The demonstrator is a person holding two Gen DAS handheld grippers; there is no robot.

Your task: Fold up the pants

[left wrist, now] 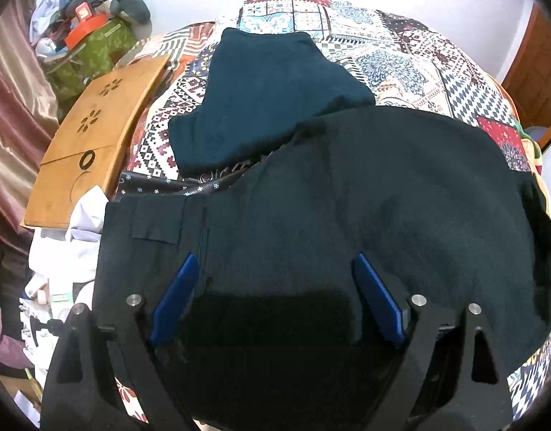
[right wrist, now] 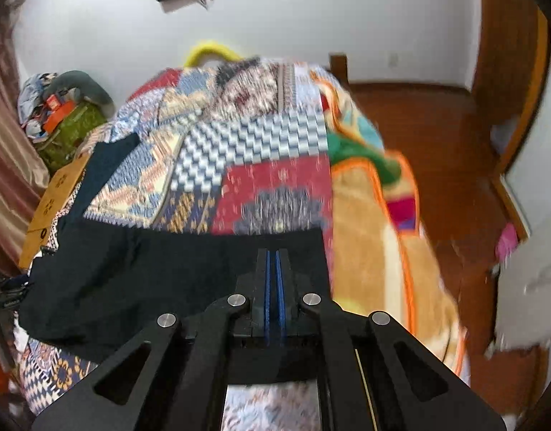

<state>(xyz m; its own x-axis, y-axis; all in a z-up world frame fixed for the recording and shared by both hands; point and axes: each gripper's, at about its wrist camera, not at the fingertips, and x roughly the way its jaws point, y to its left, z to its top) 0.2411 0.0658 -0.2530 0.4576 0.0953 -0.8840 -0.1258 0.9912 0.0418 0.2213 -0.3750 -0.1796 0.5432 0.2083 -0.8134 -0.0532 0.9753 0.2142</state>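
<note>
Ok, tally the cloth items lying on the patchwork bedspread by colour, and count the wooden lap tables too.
Black garments: 1, the pants under the left gripper
Dark teal garments: 1, a folded piece beyond them
Orange-trimmed blankets: 1, along the bedspread's edge
Wooden lap tables: 1
Total: 4

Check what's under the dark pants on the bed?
The black pants lie on the patchwork quilt, which shows all around them. Their far edge overlaps a folded teal garment. Anything else beneath is covered by the cloth.
</note>
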